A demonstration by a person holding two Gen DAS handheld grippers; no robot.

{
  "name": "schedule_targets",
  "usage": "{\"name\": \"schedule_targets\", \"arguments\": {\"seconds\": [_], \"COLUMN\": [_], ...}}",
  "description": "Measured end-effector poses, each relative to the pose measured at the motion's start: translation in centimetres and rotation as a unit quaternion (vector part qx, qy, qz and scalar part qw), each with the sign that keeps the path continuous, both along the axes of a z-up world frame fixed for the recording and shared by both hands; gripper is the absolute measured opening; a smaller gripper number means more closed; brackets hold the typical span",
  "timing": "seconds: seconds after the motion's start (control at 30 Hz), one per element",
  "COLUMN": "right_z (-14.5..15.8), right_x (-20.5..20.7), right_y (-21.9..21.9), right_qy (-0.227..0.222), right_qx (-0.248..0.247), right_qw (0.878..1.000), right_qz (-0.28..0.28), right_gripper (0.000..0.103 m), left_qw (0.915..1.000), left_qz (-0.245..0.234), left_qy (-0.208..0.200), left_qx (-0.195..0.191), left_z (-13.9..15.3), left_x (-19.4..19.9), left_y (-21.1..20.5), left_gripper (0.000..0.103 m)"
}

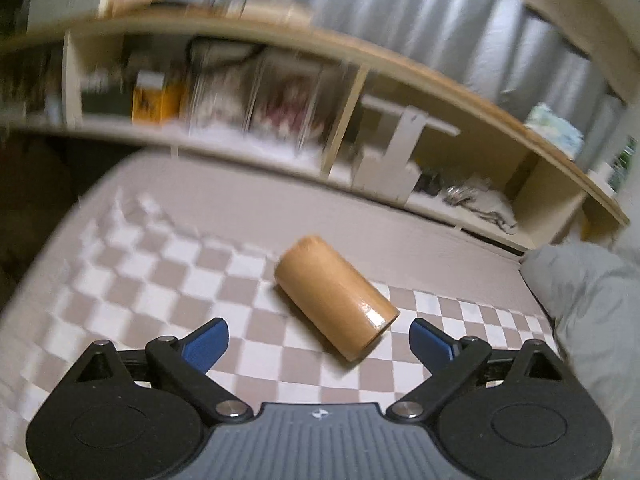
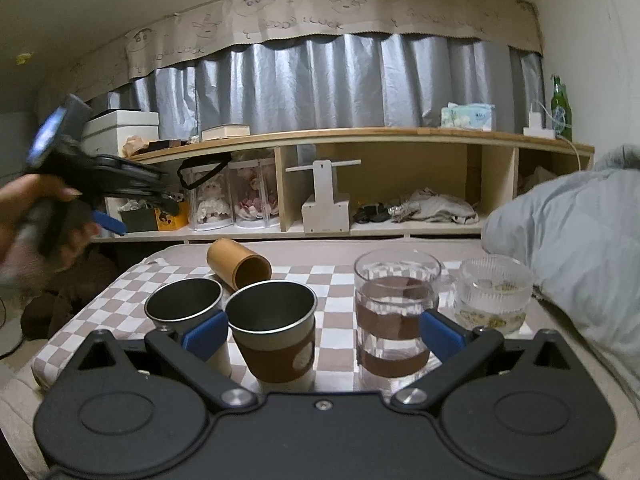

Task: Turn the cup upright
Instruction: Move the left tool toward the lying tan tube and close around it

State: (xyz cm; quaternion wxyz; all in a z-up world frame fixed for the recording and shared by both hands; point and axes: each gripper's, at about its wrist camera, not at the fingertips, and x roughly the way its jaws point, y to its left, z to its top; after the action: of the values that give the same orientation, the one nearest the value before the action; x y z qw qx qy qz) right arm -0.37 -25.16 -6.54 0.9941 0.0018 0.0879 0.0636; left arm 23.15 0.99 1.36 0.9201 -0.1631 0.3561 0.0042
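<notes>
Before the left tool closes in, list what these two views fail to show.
- Bamboo cup: its open mouth faces away in the left wrist view; the inside stays unseen.
- Shelf items: smeared by motion blur in the left wrist view.
- Steel cup: its base is hidden behind the right tool in the right wrist view.
- Left tool: blurred at the right wrist view's edge.

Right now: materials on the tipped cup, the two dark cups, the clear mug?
Tipped cup: likely bamboo or wood, tan, satin sheen. Two dark cups: apparently brushed metal, dull grey interiors; nearer one has a brown sleeve. Clear mug: glass, see-through, brown bands.
</notes>
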Motion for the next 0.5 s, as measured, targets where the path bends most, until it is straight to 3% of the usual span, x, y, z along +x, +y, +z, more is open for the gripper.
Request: {"name": "schedule_targets", "arguments": {"seconds": [0.1,0.23,0.5], "right_z": [-0.4,-1.0,-1.8], "right_x": [0.5,1.0,2.3], "right_y": [-0.6,-1.0,-2.0], "right_qy": [0.007,0.019,0.039], "right_qx": [0.009,0.015,0.032], "right_qw": [1.0,1.0,0.999], "right_qz": [0.0,0.009,0.008], "right_gripper": [0.103,0.103,0.103], "left_qw": [0.9992,0.9968,0.9873], "left_qz": [-0.002,-0.002,0.024], "left_qy": [0.038,0.08,0.151], "left_qx": [-0.008,-0.007,-0.044], "left_z": [-1.6,-3.5,-6.2], "left_x": [3.3,7.1,12.5], "left_y": [-0.7,-1.6,-2.6], "left_gripper": [0.091,0.091,0.092]}}
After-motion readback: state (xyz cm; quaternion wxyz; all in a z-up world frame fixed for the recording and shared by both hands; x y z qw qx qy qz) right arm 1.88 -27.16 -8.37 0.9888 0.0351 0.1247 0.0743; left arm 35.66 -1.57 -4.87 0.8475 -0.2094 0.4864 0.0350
